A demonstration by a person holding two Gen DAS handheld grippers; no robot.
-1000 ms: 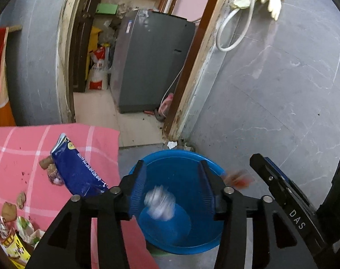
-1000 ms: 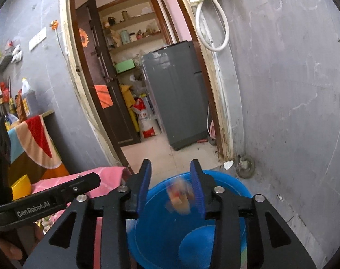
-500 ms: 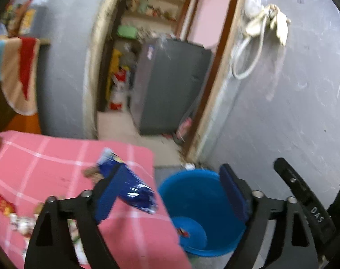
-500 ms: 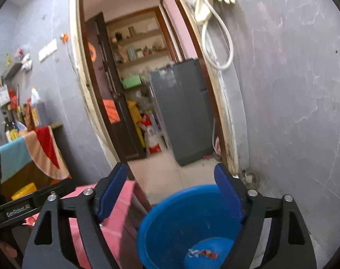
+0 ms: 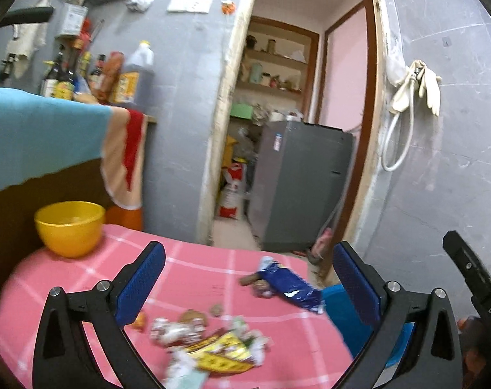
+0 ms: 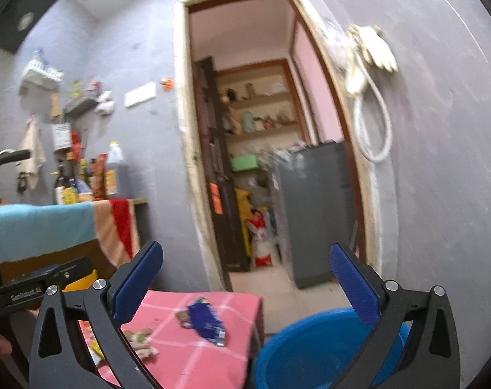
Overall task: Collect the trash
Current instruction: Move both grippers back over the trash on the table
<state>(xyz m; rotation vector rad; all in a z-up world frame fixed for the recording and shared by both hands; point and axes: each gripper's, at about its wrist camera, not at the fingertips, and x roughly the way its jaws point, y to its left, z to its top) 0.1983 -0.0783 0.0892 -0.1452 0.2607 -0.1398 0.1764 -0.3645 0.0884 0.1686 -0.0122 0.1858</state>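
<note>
Both grippers are spread wide with nothing held: the left gripper [image 5: 248,278] is raised over the pink checked tablecloth [image 5: 193,275], the right gripper [image 6: 245,278] over the blue basin [image 6: 313,350]. Crumpled wrappers [image 5: 213,347] are scattered on the cloth's near part, and a blue snack packet [image 5: 289,287] lies close to its edge, just beside the basin on the floor. A yellow bowl [image 5: 70,227] is set at the cloth's far left corner. Beyond, a grey appliance [image 5: 303,184] is seen through the doorway.
</note>
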